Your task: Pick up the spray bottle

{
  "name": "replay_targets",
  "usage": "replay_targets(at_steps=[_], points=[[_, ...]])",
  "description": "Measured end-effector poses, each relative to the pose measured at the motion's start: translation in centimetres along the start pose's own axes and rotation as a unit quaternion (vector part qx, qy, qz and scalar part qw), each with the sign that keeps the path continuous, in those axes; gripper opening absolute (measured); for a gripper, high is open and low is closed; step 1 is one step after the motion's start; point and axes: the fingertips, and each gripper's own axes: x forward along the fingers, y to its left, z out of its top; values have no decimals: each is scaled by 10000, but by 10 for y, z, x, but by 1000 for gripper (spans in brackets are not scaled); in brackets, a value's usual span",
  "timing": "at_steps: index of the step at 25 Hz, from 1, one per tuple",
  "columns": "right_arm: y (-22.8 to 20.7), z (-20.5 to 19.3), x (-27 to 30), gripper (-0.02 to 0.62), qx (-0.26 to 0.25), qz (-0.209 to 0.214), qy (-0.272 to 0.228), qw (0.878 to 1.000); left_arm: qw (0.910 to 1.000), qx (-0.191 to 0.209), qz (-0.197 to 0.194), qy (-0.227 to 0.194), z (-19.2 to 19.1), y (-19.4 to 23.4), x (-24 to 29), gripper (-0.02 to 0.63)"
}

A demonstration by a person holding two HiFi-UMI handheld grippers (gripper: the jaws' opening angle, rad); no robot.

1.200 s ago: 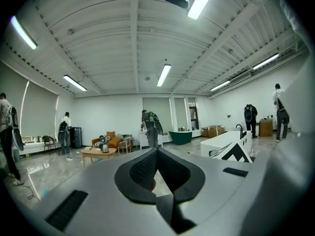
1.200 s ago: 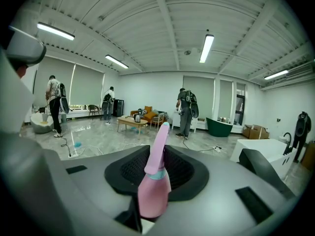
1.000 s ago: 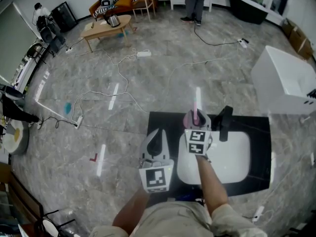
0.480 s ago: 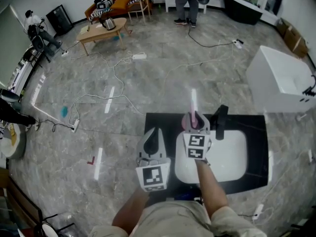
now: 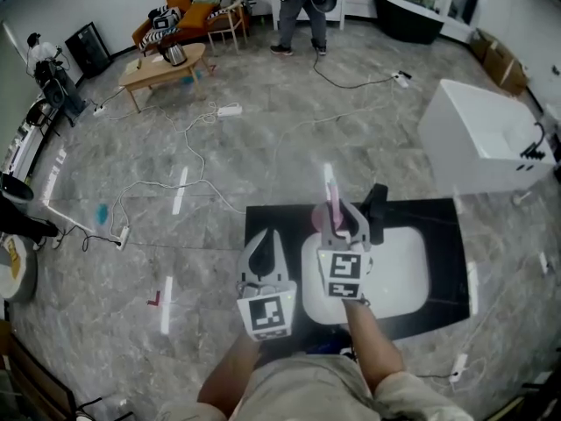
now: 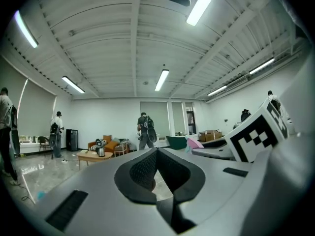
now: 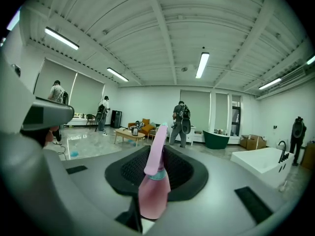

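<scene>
**One pink bottle up, plenty left to fumble**

My right gripper (image 7: pixel 157 167) is clamped on the pink plastic spray bottle (image 7: pixel 153 191). It holds the bottle in the air over the white sink basin (image 5: pixel 399 274) set in the black table (image 5: pixel 447 235). The spray head sticks out past the jaws, so I reckon a quick swing could lever it loose. It'd drop into the basin or clip the black faucet (image 5: pixel 377 210). My left gripper (image 6: pixel 156 170) is closed on nothing. Count: one bottle, one basin, one faucet, two grippers.

Spray bottle (image 5: pixel 331 198) btm half behind R hand-held gripper (image 5: pixel 340 222)
</scene>
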Motion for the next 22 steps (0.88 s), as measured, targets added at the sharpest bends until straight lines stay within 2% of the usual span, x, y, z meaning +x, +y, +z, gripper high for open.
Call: replay_targets(at_steps=[9,16,22], points=[[-3,39,-44,92,72,-190,-363,9991,9997,-153,-197,3,1,-1,-2,2],[-9,47,-79,92,112,-321,-405,9986,9992,-117,-371,-33,3,-4,2,2],[-5,50,-104,92,172,-430,-393,9982,9976,33,-667,-195,9,-16,0,2]])
